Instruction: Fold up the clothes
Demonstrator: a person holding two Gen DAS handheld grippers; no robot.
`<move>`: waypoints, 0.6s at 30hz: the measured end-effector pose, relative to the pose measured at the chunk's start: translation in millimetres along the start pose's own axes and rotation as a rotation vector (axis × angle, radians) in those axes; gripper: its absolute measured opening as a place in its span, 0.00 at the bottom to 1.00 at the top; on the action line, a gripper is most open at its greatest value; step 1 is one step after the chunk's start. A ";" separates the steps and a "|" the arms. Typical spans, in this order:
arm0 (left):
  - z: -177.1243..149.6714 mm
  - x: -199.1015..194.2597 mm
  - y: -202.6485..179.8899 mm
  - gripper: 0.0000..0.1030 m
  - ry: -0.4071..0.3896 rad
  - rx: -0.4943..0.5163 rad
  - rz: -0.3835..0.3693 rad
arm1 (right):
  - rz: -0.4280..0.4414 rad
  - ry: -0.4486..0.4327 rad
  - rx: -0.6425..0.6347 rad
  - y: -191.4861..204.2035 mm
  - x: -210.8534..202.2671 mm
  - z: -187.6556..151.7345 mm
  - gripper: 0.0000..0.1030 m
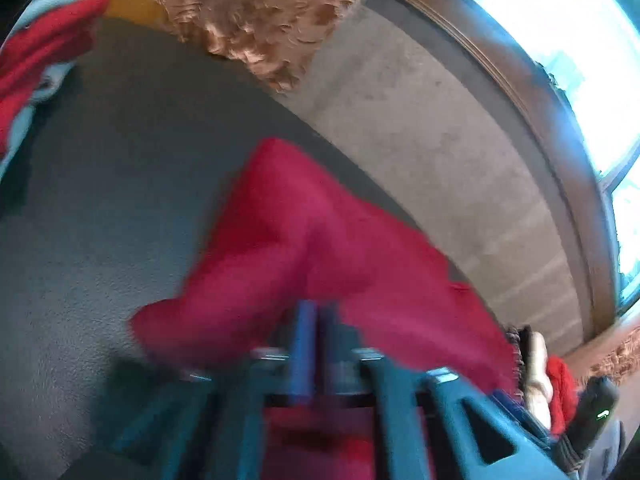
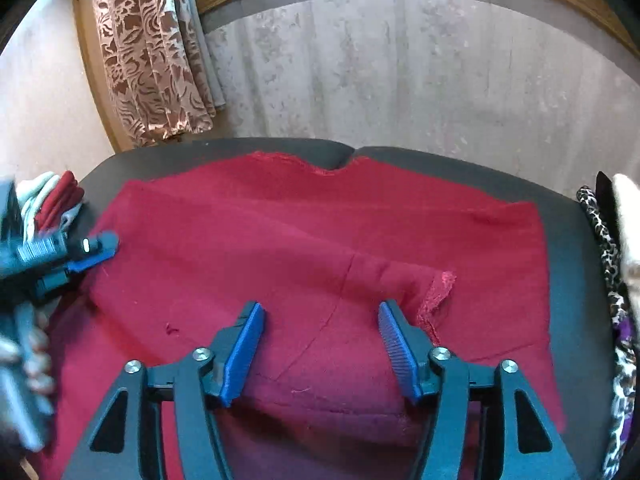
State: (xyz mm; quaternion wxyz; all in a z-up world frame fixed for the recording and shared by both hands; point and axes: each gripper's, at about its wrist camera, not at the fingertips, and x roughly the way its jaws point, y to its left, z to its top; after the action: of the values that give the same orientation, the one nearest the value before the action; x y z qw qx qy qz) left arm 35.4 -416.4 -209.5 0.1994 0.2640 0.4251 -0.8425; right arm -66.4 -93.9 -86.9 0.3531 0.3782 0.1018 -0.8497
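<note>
A dark red garment [image 2: 320,248] lies spread over a dark grey table [image 2: 568,208], with folds near its middle and a frayed hem edge [image 2: 436,296]. My right gripper [image 2: 320,312] is open just above the cloth, holding nothing. My left gripper [image 1: 316,312] is shut on the red garment [image 1: 288,232] and lifts a fold of it; the view is blurred. The left gripper also shows in the right wrist view [image 2: 100,248] at the garment's left edge.
A stack of folded red and pale blue clothes [image 2: 52,204] sits at the table's left end. A leopard-print and white pile [image 2: 612,248] sits at the right end. A patterned curtain [image 2: 152,52] and a grey wall [image 2: 400,80] stand behind the table.
</note>
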 end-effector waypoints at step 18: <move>-24.3 -41.3 -11.1 0.28 -0.037 0.038 -0.016 | 0.055 0.083 -0.016 12.5 20.1 13.5 0.98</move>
State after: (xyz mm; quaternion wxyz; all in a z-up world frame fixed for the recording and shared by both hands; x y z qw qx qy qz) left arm 68.1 -385.7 -189.5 0.1956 0.2488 0.4074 -0.8567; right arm -75.0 -119.5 -90.7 0.3749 0.4129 0.1125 -0.8224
